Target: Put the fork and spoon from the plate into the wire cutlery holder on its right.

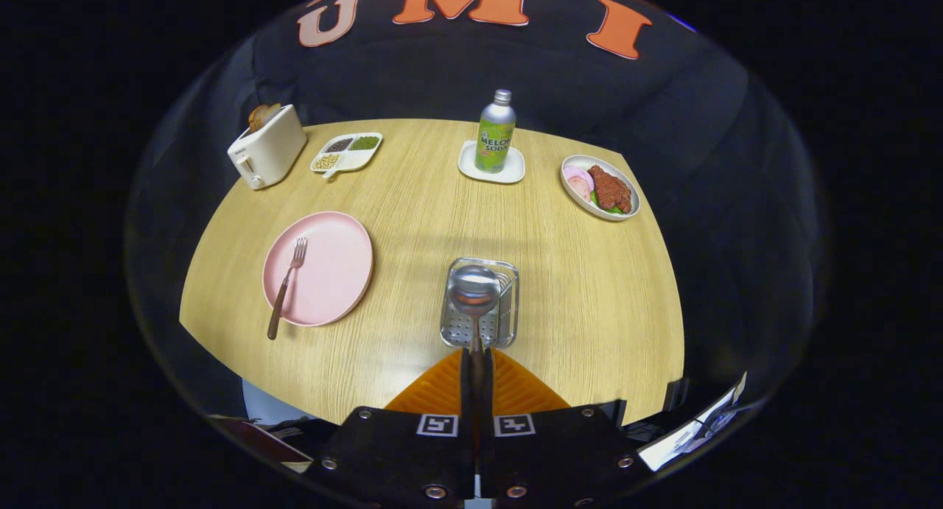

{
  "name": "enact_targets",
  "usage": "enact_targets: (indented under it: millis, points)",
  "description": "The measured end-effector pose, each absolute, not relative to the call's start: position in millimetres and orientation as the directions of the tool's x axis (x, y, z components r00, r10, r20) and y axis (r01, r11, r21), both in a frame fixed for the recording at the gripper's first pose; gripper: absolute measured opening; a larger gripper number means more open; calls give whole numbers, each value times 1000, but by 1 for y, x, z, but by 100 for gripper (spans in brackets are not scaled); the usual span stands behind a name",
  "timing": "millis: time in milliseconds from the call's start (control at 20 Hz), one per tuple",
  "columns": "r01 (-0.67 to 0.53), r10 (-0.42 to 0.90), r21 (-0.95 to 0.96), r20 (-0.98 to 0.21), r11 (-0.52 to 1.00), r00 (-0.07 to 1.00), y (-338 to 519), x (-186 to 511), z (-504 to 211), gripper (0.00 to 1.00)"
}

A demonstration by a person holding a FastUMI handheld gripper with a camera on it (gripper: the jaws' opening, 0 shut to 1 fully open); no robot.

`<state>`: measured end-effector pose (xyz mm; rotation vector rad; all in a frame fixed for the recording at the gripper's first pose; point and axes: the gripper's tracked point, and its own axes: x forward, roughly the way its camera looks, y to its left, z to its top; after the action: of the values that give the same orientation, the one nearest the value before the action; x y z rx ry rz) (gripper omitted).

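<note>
The gripper [477, 356] is clamped on the handle of the spoon [474, 291] — both fingers press it, and its bowl hangs over the wire cutlery holder [508, 310], which sits near the table's [589, 288] front edge. To the holder's left lies the pink plate [331, 262] with the fork [287, 284] on it, handle jutting past the plate's rim toward the front-left edge. Along the far edge: a toaster [267, 154] at the left corner, a divided snack dish [346, 153], a soda bottle [495, 132] on a white coaster [471, 166], and a dish of meat [600, 187] toward the right corner.
</note>
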<state>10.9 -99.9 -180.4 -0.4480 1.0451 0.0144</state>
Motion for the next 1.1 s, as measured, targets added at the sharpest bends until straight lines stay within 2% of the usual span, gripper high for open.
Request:
enact_targets:
  millis: [200, 450, 1100]
  points:
    - [-256, -214, -335, -888, 906, 406, -107, 9, -194, 3]
    - [-294, -233, -335, -914, 895, 331, -106, 18, -206, 3]
    - [-360, -286, -340, -938, 869, 194, -106, 41, -227, 4]
